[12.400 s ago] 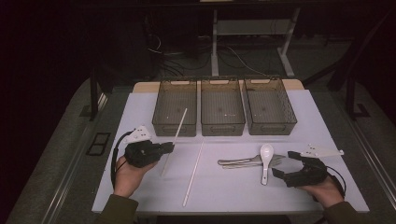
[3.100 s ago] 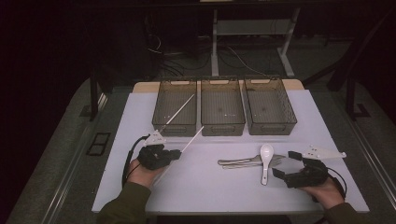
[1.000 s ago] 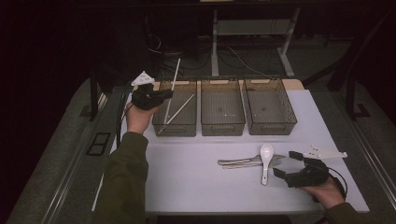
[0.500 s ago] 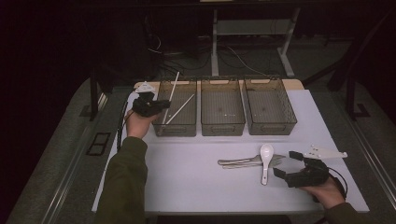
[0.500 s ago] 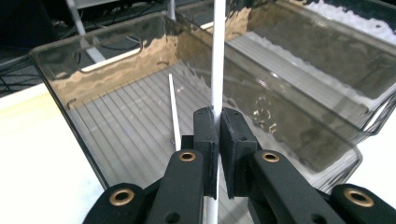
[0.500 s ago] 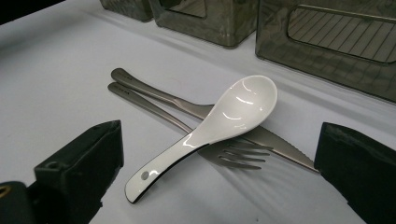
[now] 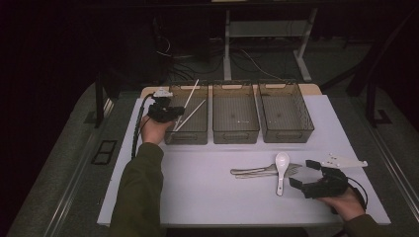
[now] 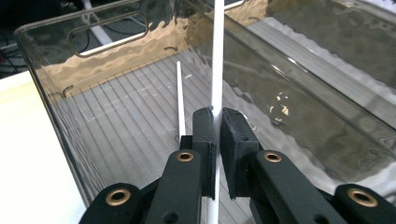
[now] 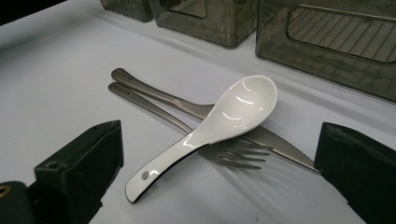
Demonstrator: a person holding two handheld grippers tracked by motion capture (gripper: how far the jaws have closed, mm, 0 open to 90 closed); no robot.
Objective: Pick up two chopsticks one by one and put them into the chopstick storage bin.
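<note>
My left gripper (image 7: pixel 178 111) is shut on a thin white chopstick (image 7: pixel 190 93) at the left side of the leftmost clear bin (image 7: pixel 187 136). In the left gripper view the jaws (image 8: pixel 217 116) pinch that chopstick (image 8: pixel 217 56), which stands up over the bin wall (image 8: pixel 70 116). A second chopstick (image 7: pixel 193 112) (image 8: pixel 180 98) lies slanted inside the bin. My right gripper (image 7: pixel 302 173) (image 9: pixel 217 133) rests open on the table, just right of a white ceramic spoon (image 7: pixel 281 165) (image 9: pixel 233 112). The spoon lies across a metal fork (image 9: pixel 233 156) and a knife (image 9: pixel 280 144).
Two more clear bins, the middle one (image 7: pixel 235 133) and the right one (image 7: pixel 286 133), stand in a row at the back of the white table (image 7: pixel 197 197). Dark floor, cables and table legs lie beyond the far edge.
My left hand has sunk with the chopstick, bringing it lower over the left bin. The right gripper and the cutlery have stayed put.
</note>
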